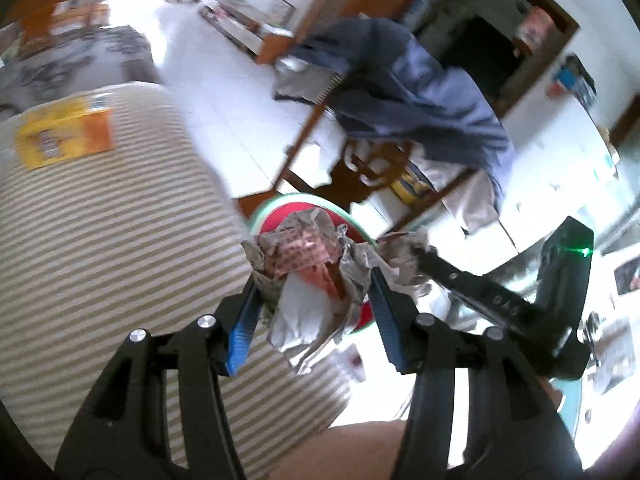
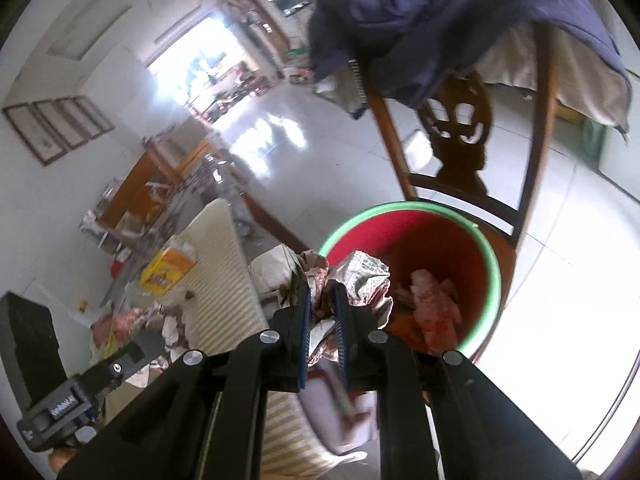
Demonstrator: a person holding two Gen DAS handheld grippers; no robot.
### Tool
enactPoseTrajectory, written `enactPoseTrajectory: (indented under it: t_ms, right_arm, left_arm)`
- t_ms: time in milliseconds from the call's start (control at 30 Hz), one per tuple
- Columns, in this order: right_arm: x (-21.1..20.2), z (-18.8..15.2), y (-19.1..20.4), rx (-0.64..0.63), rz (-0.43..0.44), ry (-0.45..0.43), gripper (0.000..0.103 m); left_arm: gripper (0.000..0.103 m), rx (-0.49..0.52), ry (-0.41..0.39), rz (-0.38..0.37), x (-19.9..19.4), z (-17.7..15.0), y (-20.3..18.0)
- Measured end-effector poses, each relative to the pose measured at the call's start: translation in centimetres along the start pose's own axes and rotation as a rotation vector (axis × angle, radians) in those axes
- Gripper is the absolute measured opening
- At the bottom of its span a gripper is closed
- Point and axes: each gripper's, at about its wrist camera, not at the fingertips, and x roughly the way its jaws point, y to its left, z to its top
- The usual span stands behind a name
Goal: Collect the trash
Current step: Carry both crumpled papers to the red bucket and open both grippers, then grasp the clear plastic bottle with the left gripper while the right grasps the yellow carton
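Observation:
My left gripper (image 1: 314,280) is shut on a crumpled wad of newspaper (image 1: 308,256) with red print, held just above the near rim of a red bin with a green rim (image 1: 320,202). My right gripper (image 2: 322,284) is shut on another crumpled newspaper wad (image 2: 360,276), held at the left rim of the same bin (image 2: 416,236). A pinkish crumpled paper (image 2: 434,304) lies inside the bin. The right gripper also shows in the left wrist view (image 1: 424,256), beside the left wad. The left gripper's body shows in the right wrist view (image 2: 92,384).
A striped tablecloth (image 1: 120,240) covers the table, with a yellow box (image 1: 64,132) on it. More crumpled paper (image 2: 132,320) lies on the table. A wooden chair (image 2: 460,128) draped with a blue jacket (image 2: 440,20) stands behind the bin on a white tiled floor.

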Motion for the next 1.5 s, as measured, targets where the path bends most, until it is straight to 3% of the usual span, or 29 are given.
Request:
enactPoseTrajectory:
  t_ms: [67, 133, 167, 267, 400, 500, 567, 667, 800, 867, 933, 1033, 1067, 1133, 1233, 1367, 1500]
  right_arm:
    - [-0.1, 0.2, -0.7, 0.020, -0.002, -0.009, 0.015]
    - [-0.1, 0.1, -1.5, 0.046, 0.001, -0.018, 0.025]
    - [0.0, 0.0, -1.7, 0.051, 0.000, -0.018, 0.029]
    - [0.2, -0.2, -1.8, 0.039, -0.030, -0.022, 0.042]
    - [0.4, -0.4, -1.2, 0.041, -0.004, -0.015, 0.044]
    - [0.6, -0.6, 0.5, -0.001, 0.006, -0.006, 0.058]
    - [0.7, -0.8, 1.9, -0.020, 0.031, 0.003, 0.059]
    - [0.8, -1.2, 4.7, -0.031, 0.130, 0.043, 0.059]
    - [1.3, -3.5, 11.3, -0.115, 0.326, 0.139, 0.061]
    - [1.8, -4.9, 13.8, -0.158, 0.393, 0.178, 0.072]
    - [2.7, -7.0, 16.4, -0.201, 0.459, 0.240, 0.072]
    - [4.6, -10.4, 18.9, -0.262, 0.525, 0.393, 0.072]
    - [5.2, -11.2, 19.4, -0.282, 0.519, 0.442, 0.072]
    - [5.8, -11.5, 19.8, -0.295, 0.525, 0.475, 0.072]
    - [5.8, -10.7, 19.3, -0.266, 0.543, 0.458, 0.073]
    - [6.3, -10.4, 18.4, -0.177, 0.588, 0.503, 0.073]
    - [6.6, -9.8, 18.3, -0.181, 0.614, 0.521, 0.073]
  left_arm:
    - [0.054, 0.023, 0.011, -0.003, 1.0, 0.4, -1.1]
    - [0.076, 0.052, 0.020, 0.007, 2.0, 0.6, -2.1]
    - [0.079, 0.060, 0.016, 0.012, 2.2, 0.6, -2.4]
    - [0.083, 0.070, 0.003, 0.017, 2.0, 0.4, -2.3]
    - [0.084, 0.054, -0.011, 0.058, 1.2, -0.2, -0.8]
    - [0.084, 0.013, -0.040, 0.085, -0.3, -0.6, 1.2]
    - [0.085, -0.003, -0.065, 0.105, -1.7, -1.0, 2.9]
    - [0.086, 0.015, -0.093, 0.190, -3.6, -1.2, 5.3]
    - [0.087, 0.013, -0.118, 0.361, -7.2, -0.9, 10.8]
    - [0.087, 0.002, -0.125, 0.437, -8.6, -0.4, 13.4]
    - [0.087, 0.021, -0.123, 0.540, -9.9, 0.5, 16.3]
    - [0.087, 0.082, -0.062, 0.746, -10.4, 1.9, 20.7]
    - [0.087, 0.082, -0.032, 0.770, -10.3, 2.3, 21.9]
    - [0.087, 0.085, 0.008, 0.792, -10.0, 3.1, 23.7]
    - [0.087, 0.112, 0.076, 0.820, -8.7, 4.6, 26.0]
    - [0.087, 0.124, 0.146, 0.823, -6.6, 5.9, 28.4]
    - [0.087, 0.162, 0.243, 0.822, -3.9, 7.0, 29.6]
